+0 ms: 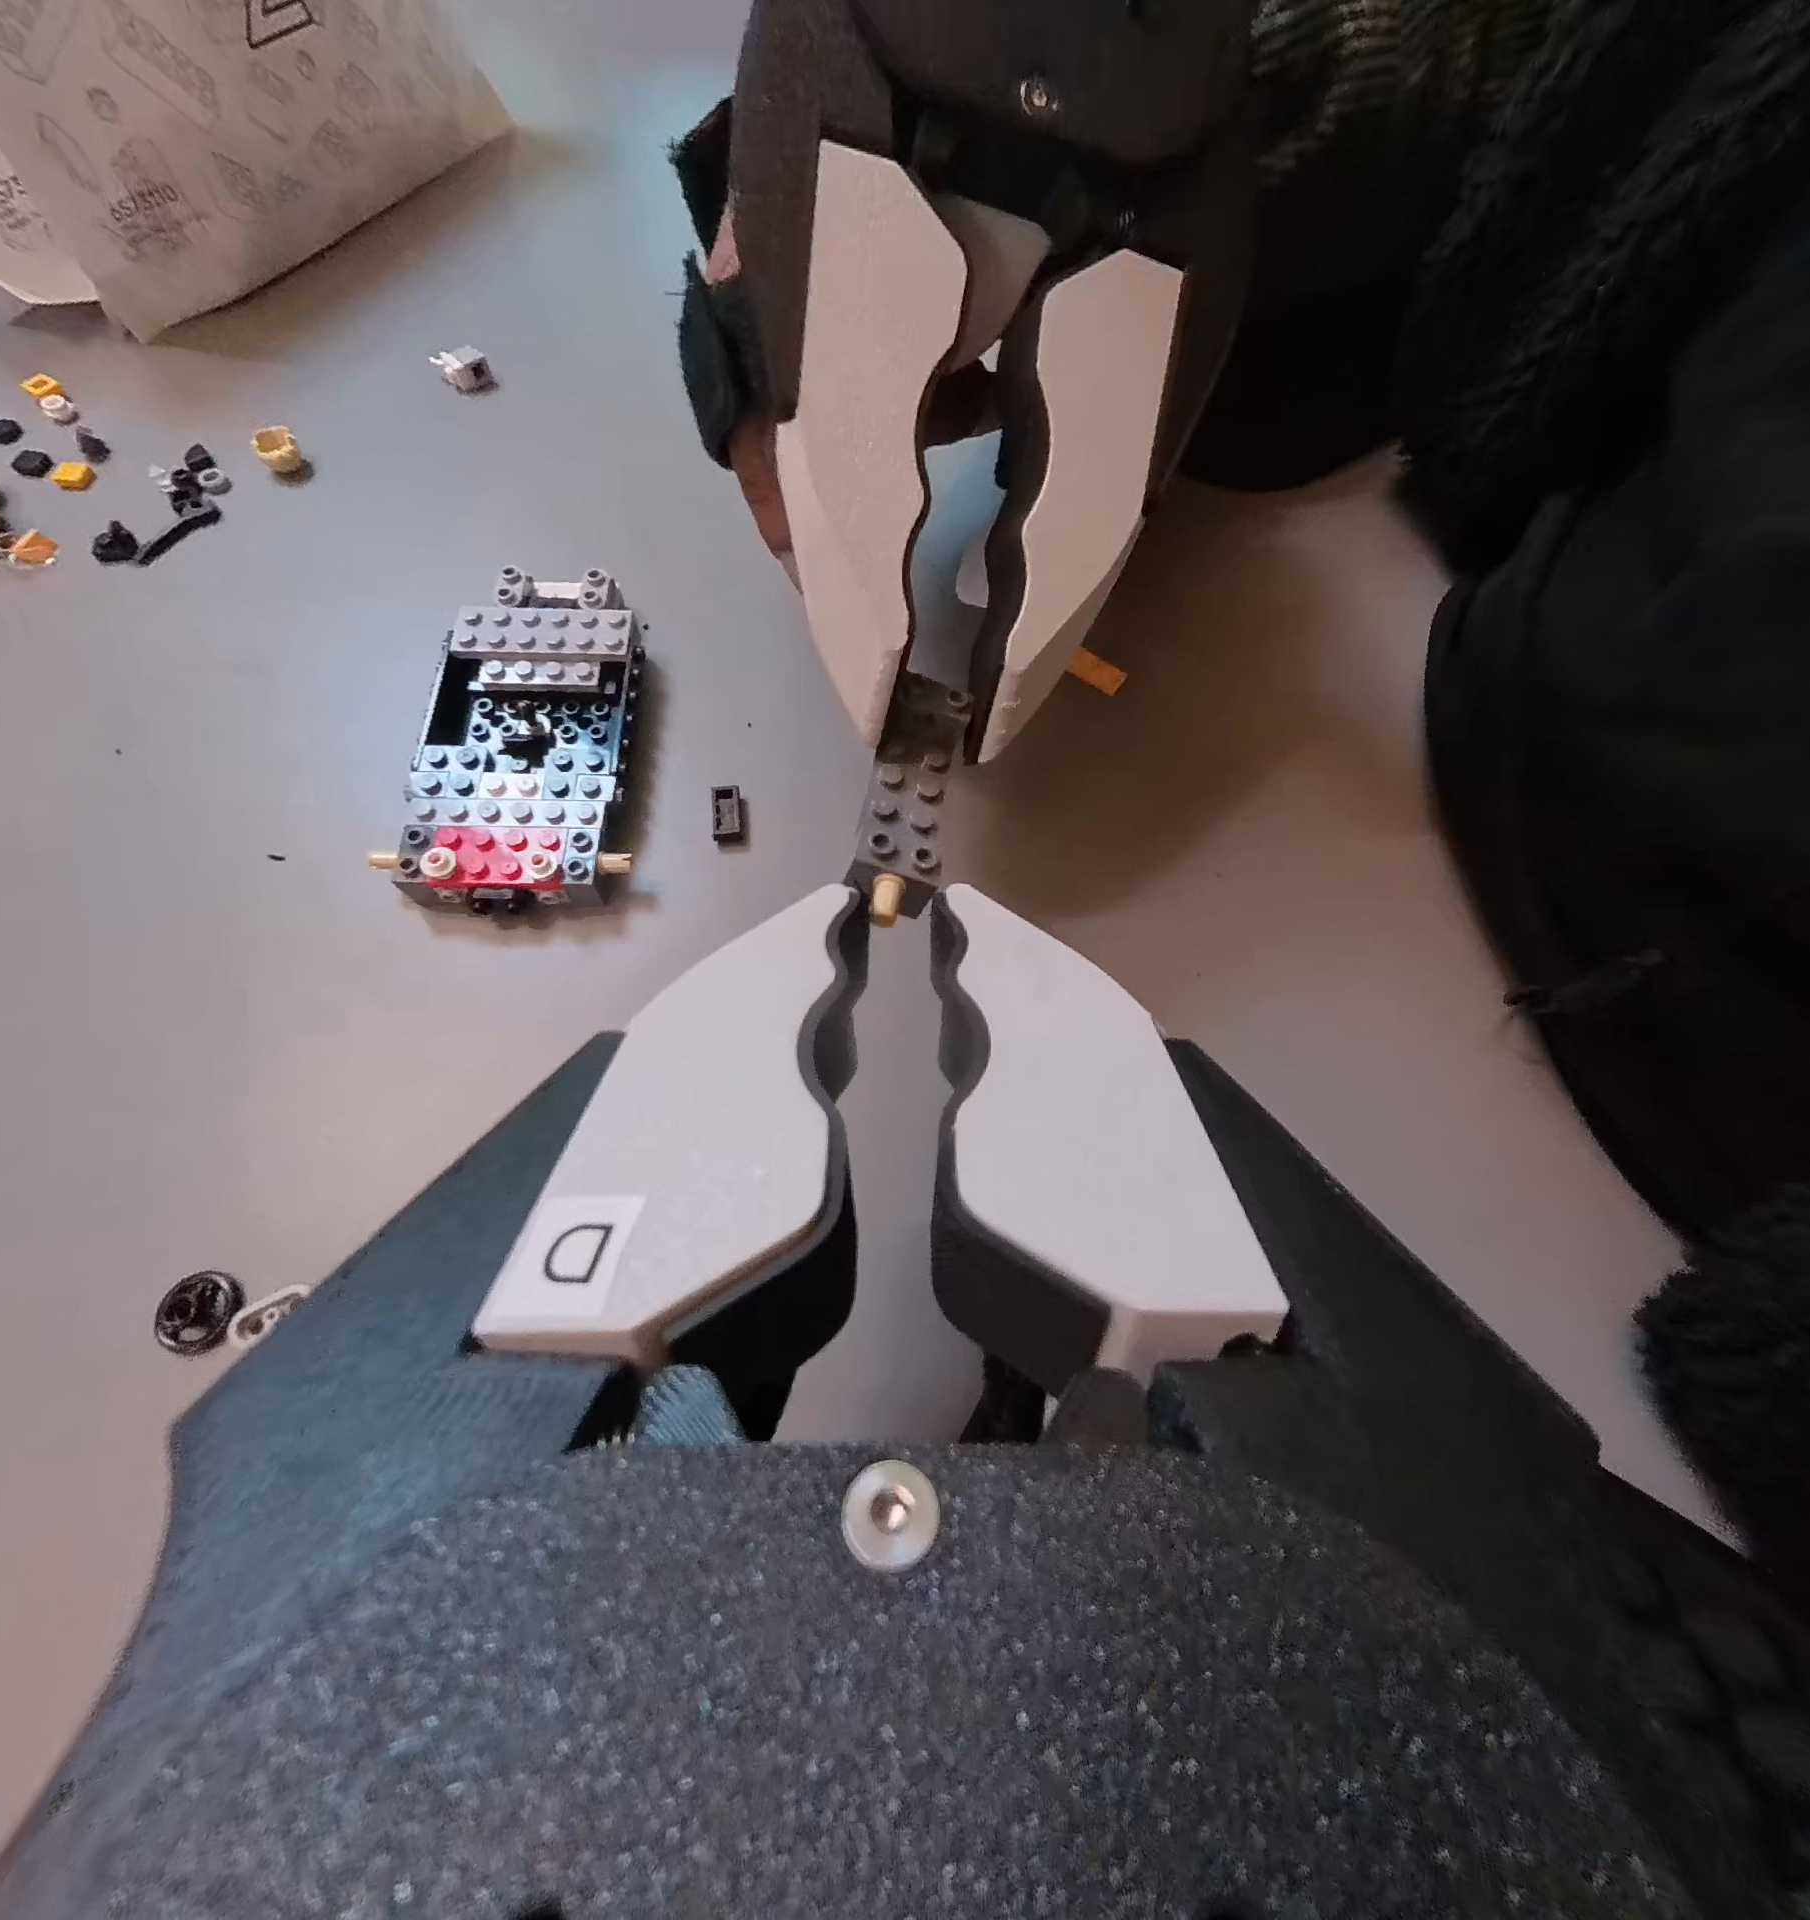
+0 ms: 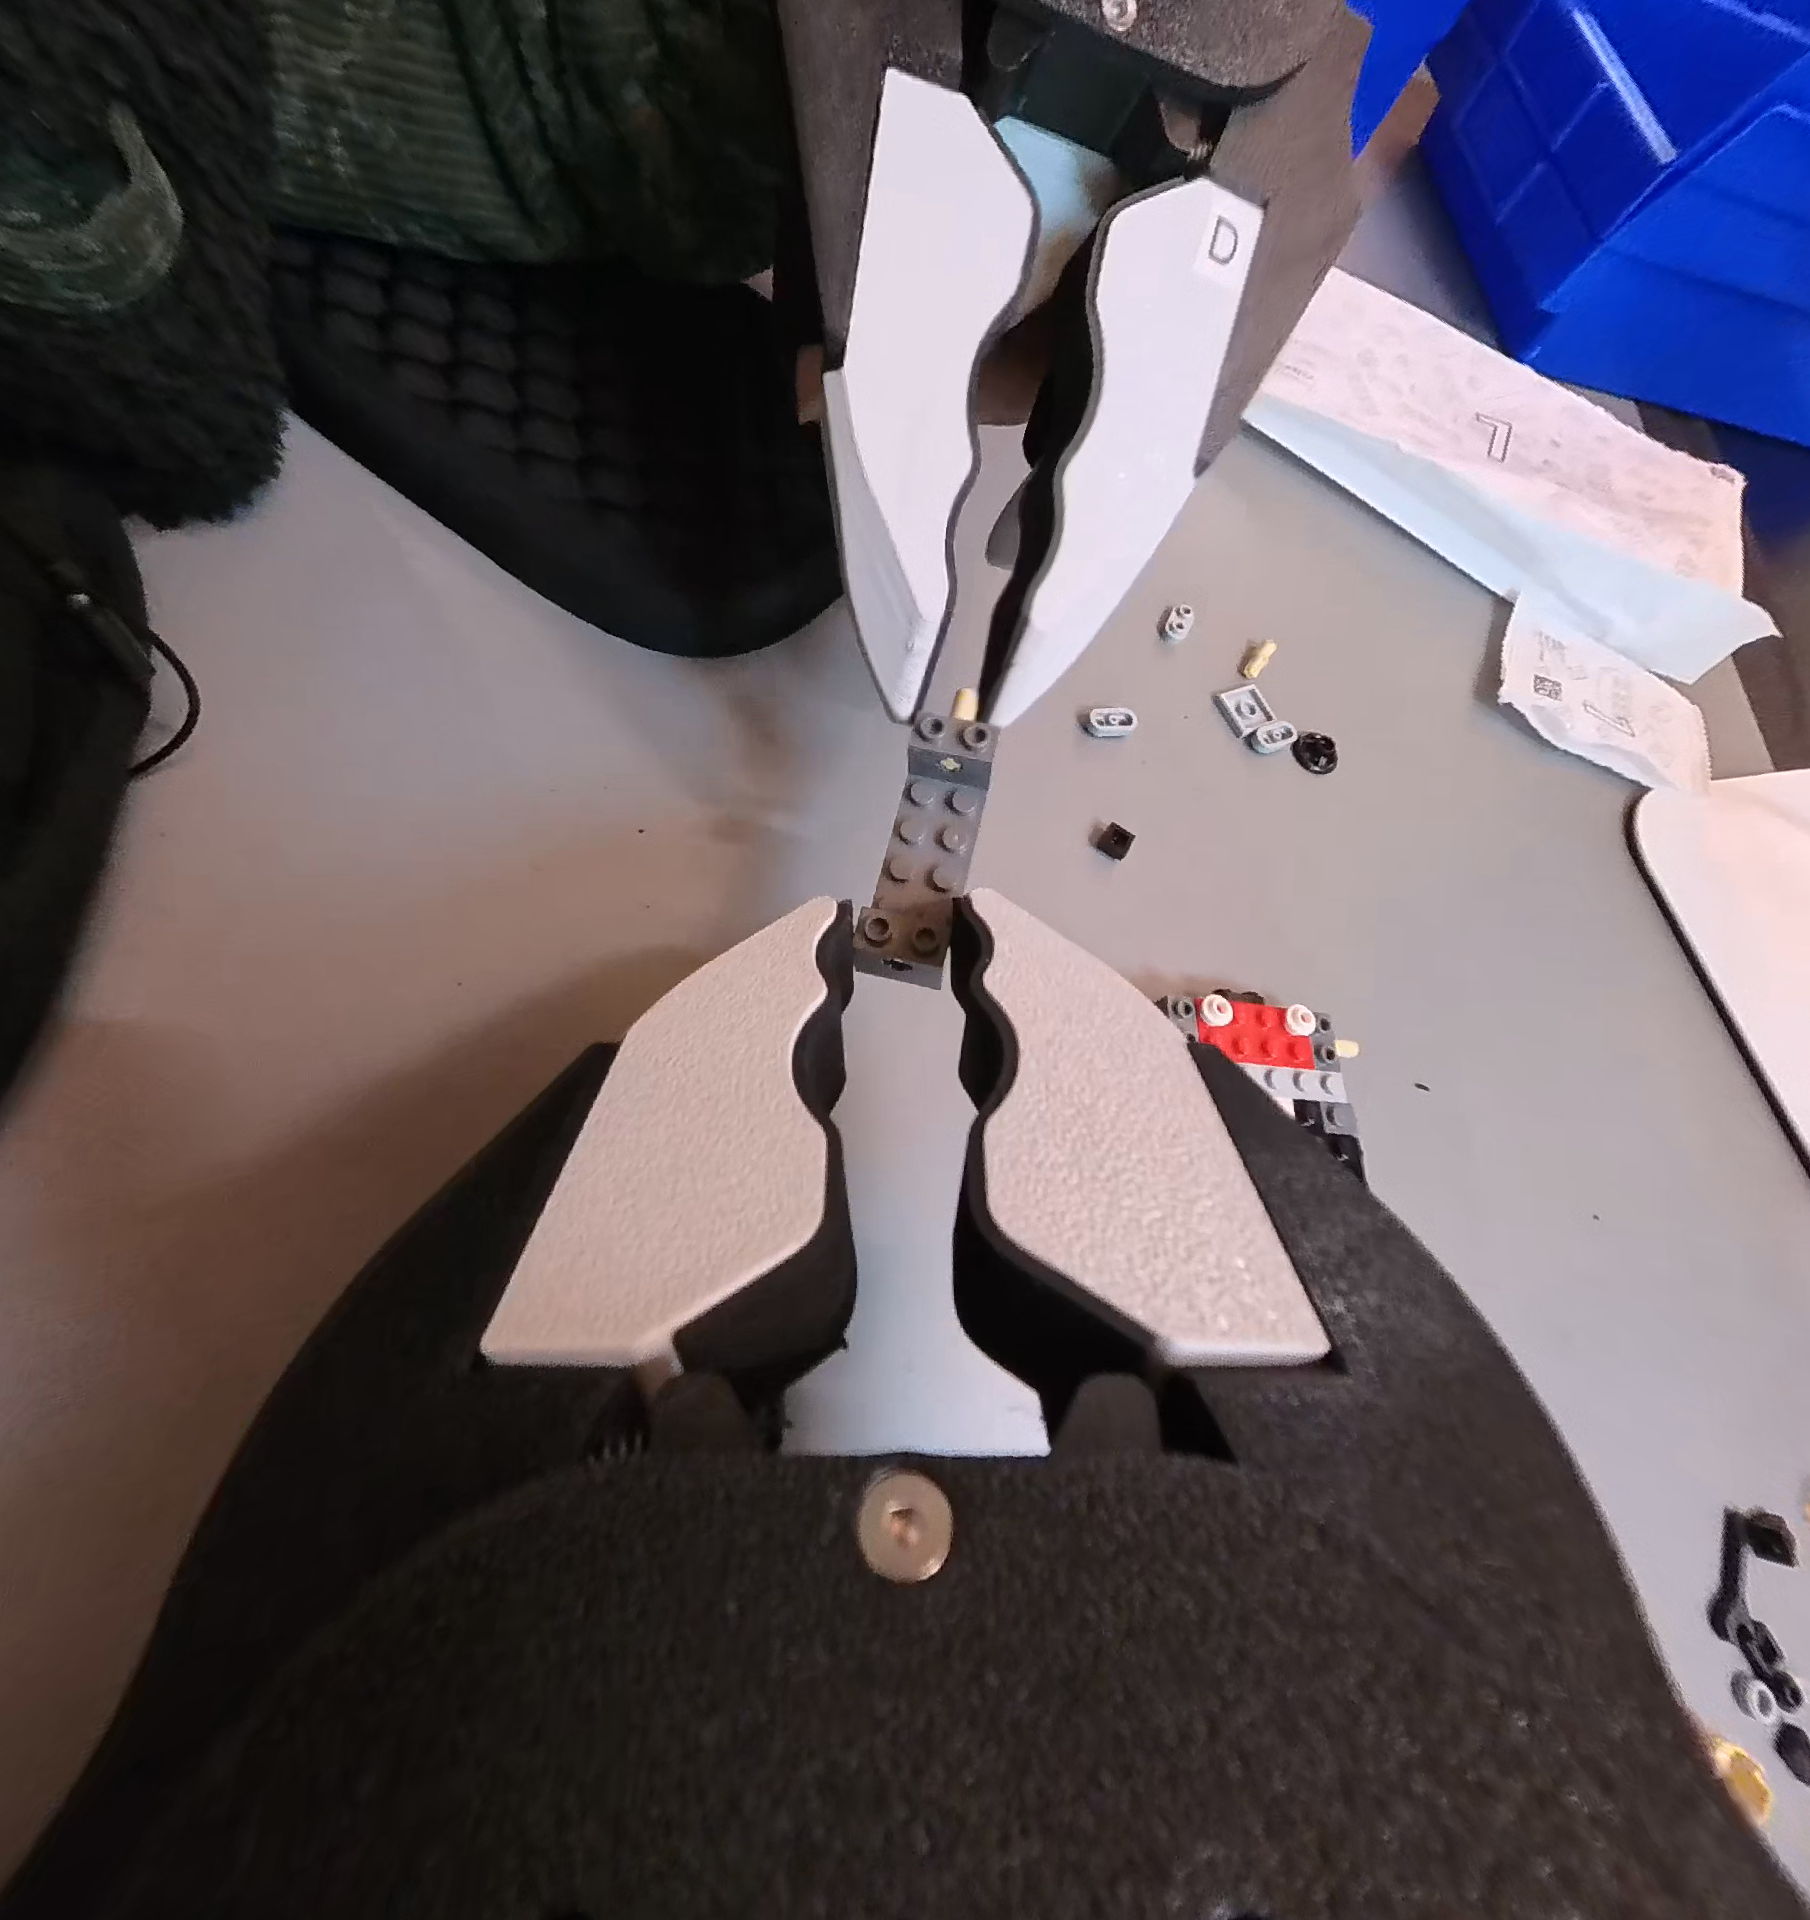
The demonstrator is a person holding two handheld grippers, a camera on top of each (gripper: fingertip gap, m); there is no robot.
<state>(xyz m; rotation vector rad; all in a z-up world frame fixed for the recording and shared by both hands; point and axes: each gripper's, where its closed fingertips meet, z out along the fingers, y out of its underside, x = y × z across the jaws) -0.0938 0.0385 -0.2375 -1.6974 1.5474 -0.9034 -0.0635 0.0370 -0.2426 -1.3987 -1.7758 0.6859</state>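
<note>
Above the grey tabletop (image 1: 205, 1039), the left tongs (image 1: 896, 902) and right tongs (image 2: 901, 940) each clamped an opposite end of a dark grey studded brick assembly (image 1: 906, 821) with a tan pin (image 1: 888, 896), beside a partly built brick car (image 1: 527, 748).

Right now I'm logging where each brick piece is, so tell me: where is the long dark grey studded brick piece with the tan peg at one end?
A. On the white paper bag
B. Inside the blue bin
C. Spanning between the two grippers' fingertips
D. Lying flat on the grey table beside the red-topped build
C: the long dark grey studded brick piece bridges the left gripper at its tan peg end and the right gripper at the other.
</note>
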